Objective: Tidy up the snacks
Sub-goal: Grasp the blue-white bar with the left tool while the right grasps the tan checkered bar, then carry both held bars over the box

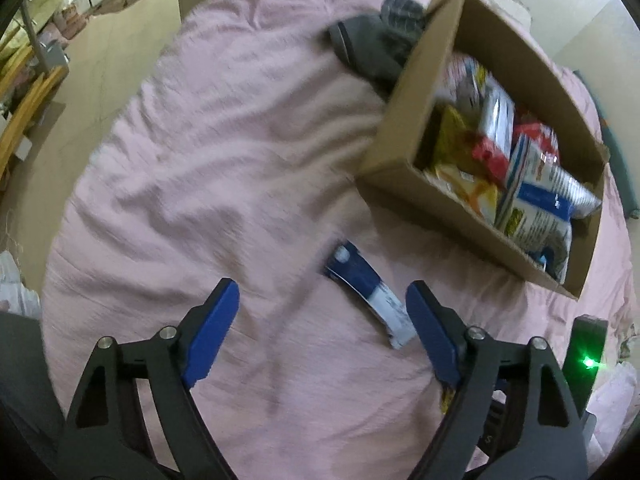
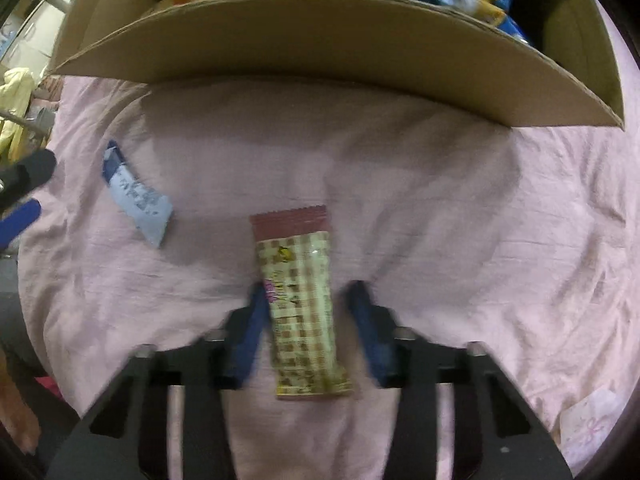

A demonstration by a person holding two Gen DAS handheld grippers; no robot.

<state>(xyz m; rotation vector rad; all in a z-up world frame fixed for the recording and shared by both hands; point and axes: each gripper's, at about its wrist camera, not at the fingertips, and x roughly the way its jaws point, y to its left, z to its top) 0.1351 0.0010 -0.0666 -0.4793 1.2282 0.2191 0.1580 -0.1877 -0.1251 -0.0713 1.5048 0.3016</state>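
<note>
The left tool (image 1: 322, 320) hangs over a pink bedsheet (image 1: 208, 168) with its blue pads spread wide and nothing between them; a blue-and-white snack bar (image 1: 366, 296) lies flat on the sheet just beyond the tips, slanting toward the right pad but apart from it. To the far right of that bar stands an open cardboard box (image 1: 400, 168), its near corner close to the bar and its flaps up, filled with yellow, red, silver and blue packets (image 1: 516, 172). A grey glove-like cloth (image 1: 376, 40) lies against the box's far-left wall. Left of the box the sheet stretches wrinkled and bare as far as the edge of the bed, where pale floor (image 1: 104, 60) shows. In the right wrist view the right tool (image 2: 306, 298) points down at a checked cream-and-brown snack bar (image 2: 302, 304) with a red crimped end, which lies lengthwise between the pads; the jaws stand narrow, the left pad at the wrapper's edge and the right one a sliver off it, though blur keeps contact from being certain. The box's long near wall spans the far side there, with open sheet between it and the checked bar, and the blue-and-white bar lies to the left.
</note>
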